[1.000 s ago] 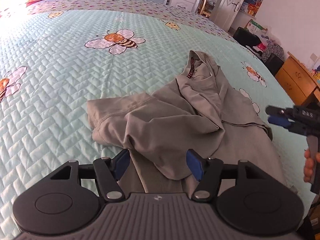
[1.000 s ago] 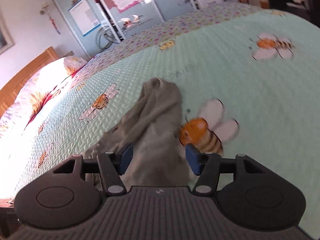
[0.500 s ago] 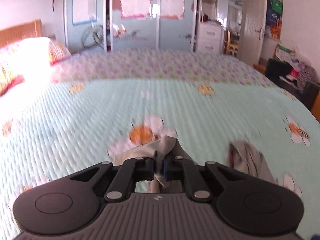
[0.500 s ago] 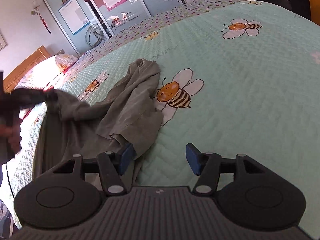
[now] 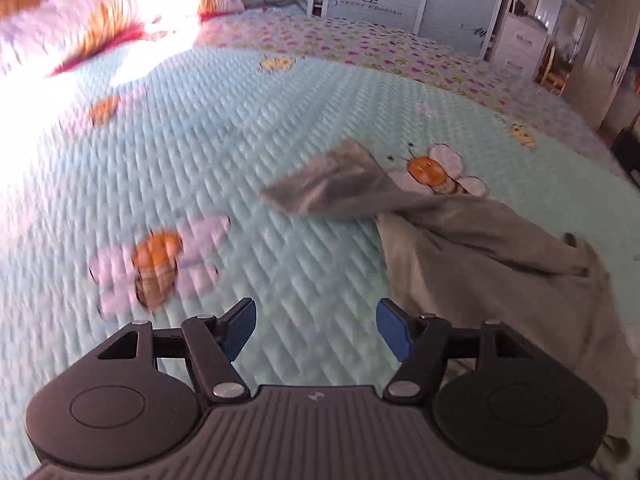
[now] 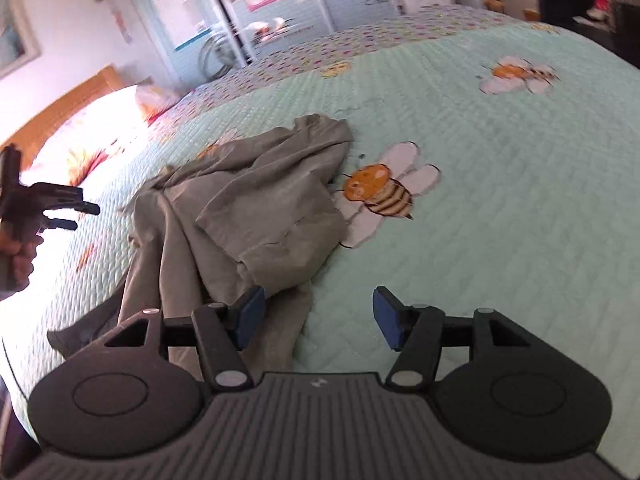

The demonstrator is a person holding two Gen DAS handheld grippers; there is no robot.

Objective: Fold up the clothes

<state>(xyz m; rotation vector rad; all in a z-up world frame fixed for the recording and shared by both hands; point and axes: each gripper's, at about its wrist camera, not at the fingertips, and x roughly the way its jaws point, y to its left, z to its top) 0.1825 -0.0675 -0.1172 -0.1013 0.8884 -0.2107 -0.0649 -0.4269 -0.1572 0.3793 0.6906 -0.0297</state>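
My right tool (image 6: 318, 316) sees my left tool (image 6: 72, 216) beside the grey garment (image 6: 256, 208); the left view lacks its twin. Both have just spread, pinching nothing. The garment lies crumpled near the bed (image 5: 280, 128) edge, open quilt beyond.

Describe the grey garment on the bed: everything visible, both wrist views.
The grey garment is a plain, thin, soft-looking fabric, crumpled and unfolded on the mint quilted bedspread. One flap lies spread toward the bee print, covering part of a wing; long creased folds trail toward the near bed edge. In the left wrist view a flat corner stretches out beside a bee. Neither the left gripper nor the right gripper grips it: both stand open, their jaws having just opened.
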